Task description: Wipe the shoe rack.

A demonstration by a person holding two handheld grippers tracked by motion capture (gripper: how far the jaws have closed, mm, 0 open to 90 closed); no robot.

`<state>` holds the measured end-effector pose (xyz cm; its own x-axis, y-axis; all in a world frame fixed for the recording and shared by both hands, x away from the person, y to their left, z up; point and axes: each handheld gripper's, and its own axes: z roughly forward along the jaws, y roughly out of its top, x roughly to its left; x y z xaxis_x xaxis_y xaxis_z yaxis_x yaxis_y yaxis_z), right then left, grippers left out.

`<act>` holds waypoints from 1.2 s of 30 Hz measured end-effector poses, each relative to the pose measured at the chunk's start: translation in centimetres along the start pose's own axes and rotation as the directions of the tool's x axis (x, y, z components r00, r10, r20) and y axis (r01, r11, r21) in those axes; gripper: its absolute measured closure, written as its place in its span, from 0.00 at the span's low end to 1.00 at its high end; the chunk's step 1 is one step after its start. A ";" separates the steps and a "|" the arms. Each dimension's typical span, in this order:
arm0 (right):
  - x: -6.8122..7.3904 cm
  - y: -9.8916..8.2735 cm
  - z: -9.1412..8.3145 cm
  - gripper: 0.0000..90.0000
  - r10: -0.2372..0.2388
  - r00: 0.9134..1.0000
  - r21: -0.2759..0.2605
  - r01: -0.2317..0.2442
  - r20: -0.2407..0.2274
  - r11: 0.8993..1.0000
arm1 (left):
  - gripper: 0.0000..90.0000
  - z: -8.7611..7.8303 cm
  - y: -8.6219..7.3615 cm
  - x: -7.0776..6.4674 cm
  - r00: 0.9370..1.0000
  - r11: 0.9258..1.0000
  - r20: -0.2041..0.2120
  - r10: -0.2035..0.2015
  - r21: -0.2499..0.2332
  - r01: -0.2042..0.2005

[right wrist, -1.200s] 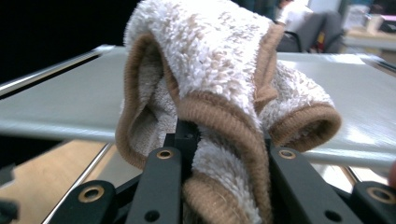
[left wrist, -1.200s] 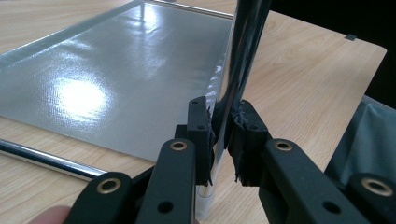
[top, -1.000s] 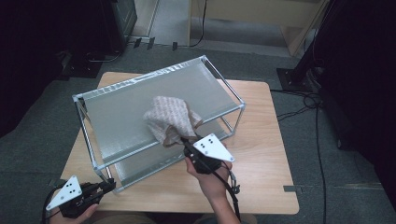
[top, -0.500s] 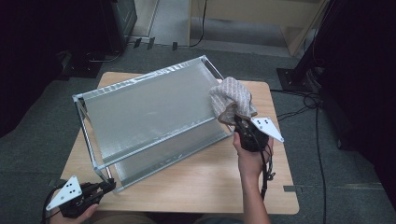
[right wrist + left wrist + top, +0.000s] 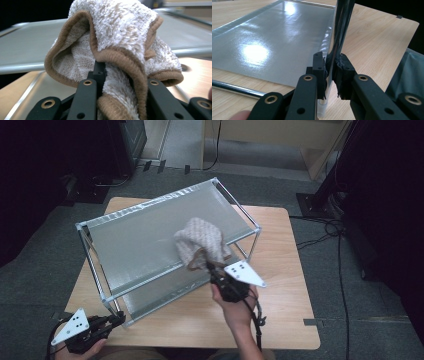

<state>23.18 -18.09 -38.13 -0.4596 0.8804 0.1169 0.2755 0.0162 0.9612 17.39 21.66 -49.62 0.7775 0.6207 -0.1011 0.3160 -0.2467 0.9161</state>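
Note:
A two-tier metal shelf rack (image 5: 150, 245) with grey shelves stands on the wooden table (image 5: 290, 270). My right gripper (image 5: 207, 265) is shut on a beige towel with brown edging (image 5: 200, 242), which lies bunched on the top shelf near its front right part. In the right gripper view the towel (image 5: 117, 42) bulges up from between the jaws. My left gripper (image 5: 117, 319) is shut on the rack's near left corner post (image 5: 342, 30), low down by the lower shelf (image 5: 274, 40).
The table's front edge runs just behind my hands. Dark cabinets and cables stand on the grey floor around the table. A strip of bare wood lies to the right of the rack (image 5: 280, 250).
My right gripper carried the towel from the shelf's middle to its far right corner, then back toward the middle front. The left gripper stayed on the corner post.

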 end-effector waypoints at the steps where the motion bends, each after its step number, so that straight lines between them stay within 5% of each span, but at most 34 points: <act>1: 1.1 -0.1 0.2 0.82 -0.013 0.999 -0.001 0.013 -0.030 1.000 | 0.89 0.0 0.0 0.0 1.000 1.000 0.002 -0.003 0.000 0.003; 5: 5.4 -0.5 0.7 0.82 -0.051 0.989 0.002 0.051 -0.142 0.999 | 0.89 0.1 0.0 -0.1 1.000 1.000 0.002 -0.002 0.001 0.002; 8: 8.9 -1.0 1.1 0.81 -0.070 0.968 0.002 0.073 -0.240 0.997 | 0.89 0.1 0.0 -0.1 1.000 1.000 0.001 -0.004 0.001 0.004; 14: 11.3 -1.2 1.3 0.81 -0.074 0.950 0.007 0.080 -0.302 0.997 | 0.89 0.1 0.0 -0.1 1.000 1.000 0.002 -0.001 0.002 0.001; 17: 11.4 -1.2 1.2 0.82 -0.106 0.954 -0.009 0.108 -0.281 0.994 | 0.89 0.1 0.0 -0.1 1.000 1.000 0.003 0.000 0.001 0.000; 22: 8.2 -1.3 0.9 0.82 -0.110 0.975 -0.014 0.110 -0.193 0.994 | 0.89 0.0 0.0 -0.1 1.000 1.000 0.010 0.005 0.004 -0.005; 24: 4.9 -1.4 0.5 0.82 -0.082 0.992 -0.001 0.082 -0.100 0.997 | 0.89 0.0 0.0 -0.1 1.000 1.000 0.012 0.007 0.003 -0.007; 25: 4.9 -1.4 0.5 0.82 -0.082 0.992 -0.001 0.082 -0.100 0.997 | 0.89 0.0 0.0 -0.1 1.000 1.000 0.013 0.008 0.003 -0.008; 28: 1.0 -1.5 0.1 0.82 -0.065 0.998 0.005 0.065 0.016 0.998 | 0.89 0.1 -0.1 0.0 1.000 1.000 0.014 0.005 -0.001 -0.005; 32: -4.0 -1.8 -0.6 0.83 0.000 0.988 0.011 -0.002 0.154 1.000 | 0.89 0.1 -0.1 -0.1 1.000 1.000 0.011 0.006 0.002 -0.006; 36: -8.2 -2.8 -1.1 0.83 0.088 0.959 0.014 -0.095 0.268 0.995 | 0.89 0.0 -0.1 -0.1 1.000 1.000 0.013 0.008 0.003 -0.008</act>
<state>25.25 -25.88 -41.49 -0.1903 0.9731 0.1297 0.3294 -0.0611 0.9422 17.33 21.60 -49.70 0.7871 0.6089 -0.0984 0.3113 -0.2544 0.9156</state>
